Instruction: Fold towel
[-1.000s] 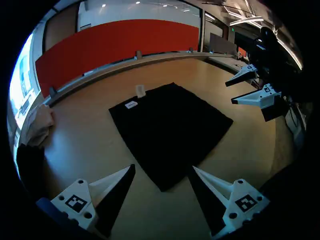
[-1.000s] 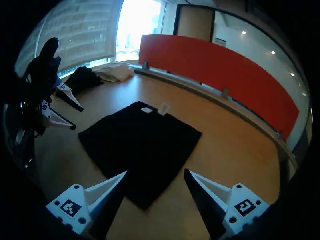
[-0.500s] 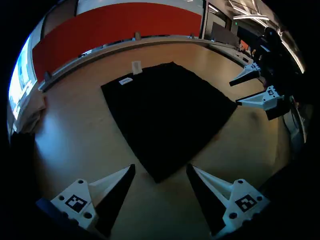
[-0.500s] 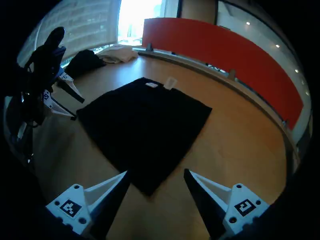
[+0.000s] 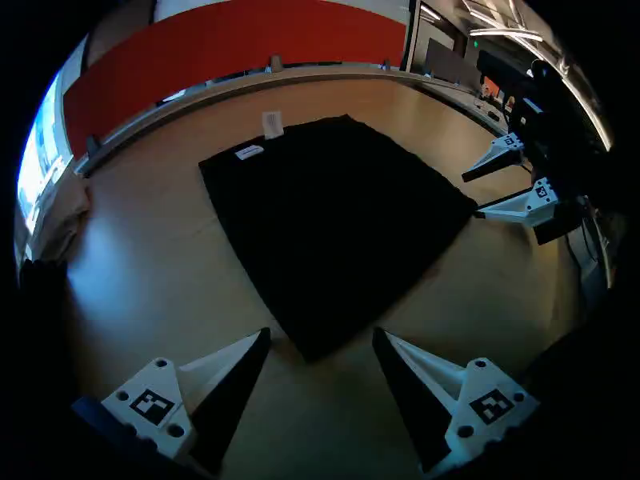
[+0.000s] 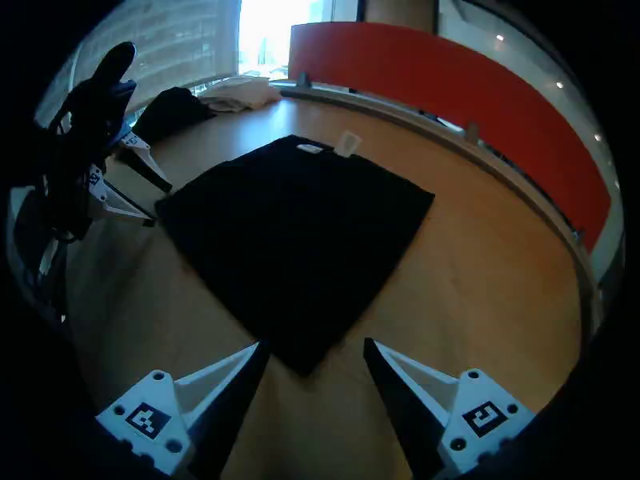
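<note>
Left claw (image 5: pixel 321 330) and right claw (image 6: pixel 317 342), both spread apart, face corners of a flat black towel (image 5: pixel 336 208); best pinch each squarely.

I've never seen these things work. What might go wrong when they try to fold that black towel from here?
The towel lies flat on the smooth table, so the left hand-held gripper, open at one corner, might scrape the wood or push the cloth instead of pinching it. The right hand-held gripper is open at another corner; if the two lift unevenly, the fold could come out skewed.
</note>
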Demonstrator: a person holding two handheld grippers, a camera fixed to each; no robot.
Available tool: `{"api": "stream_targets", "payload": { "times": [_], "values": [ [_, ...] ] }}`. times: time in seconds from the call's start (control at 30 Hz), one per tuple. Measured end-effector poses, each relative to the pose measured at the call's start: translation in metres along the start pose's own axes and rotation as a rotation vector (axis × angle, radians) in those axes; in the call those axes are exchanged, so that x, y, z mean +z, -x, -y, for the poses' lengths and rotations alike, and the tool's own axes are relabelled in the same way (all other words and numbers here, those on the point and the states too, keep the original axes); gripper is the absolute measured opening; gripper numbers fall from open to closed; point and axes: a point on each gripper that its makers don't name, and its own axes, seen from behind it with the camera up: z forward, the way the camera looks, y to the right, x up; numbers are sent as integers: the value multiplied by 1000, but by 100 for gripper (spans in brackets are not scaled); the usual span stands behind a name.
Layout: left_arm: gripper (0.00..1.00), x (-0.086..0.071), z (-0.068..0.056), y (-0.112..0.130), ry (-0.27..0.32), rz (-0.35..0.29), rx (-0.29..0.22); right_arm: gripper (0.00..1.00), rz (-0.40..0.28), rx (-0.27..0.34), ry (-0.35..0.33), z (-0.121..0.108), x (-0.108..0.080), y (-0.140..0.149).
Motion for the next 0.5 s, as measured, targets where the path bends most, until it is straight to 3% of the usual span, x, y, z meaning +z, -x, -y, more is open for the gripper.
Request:
{"api": "stream_targets", "payload": {
  "times": [0.1, 0.23, 0.5],
  "values": [
    [93, 1, 1, 1, -13, 6, 11, 78, 7, 1, -3, 1, 0, 4],
    [82, 2, 4, 0, -30, 14, 7, 69, 8, 16, -6, 1, 1, 6],
    [76, 0, 3, 1, -23, 27, -8, 64, 4, 15, -19, 3, 1, 5]
  ]
}}
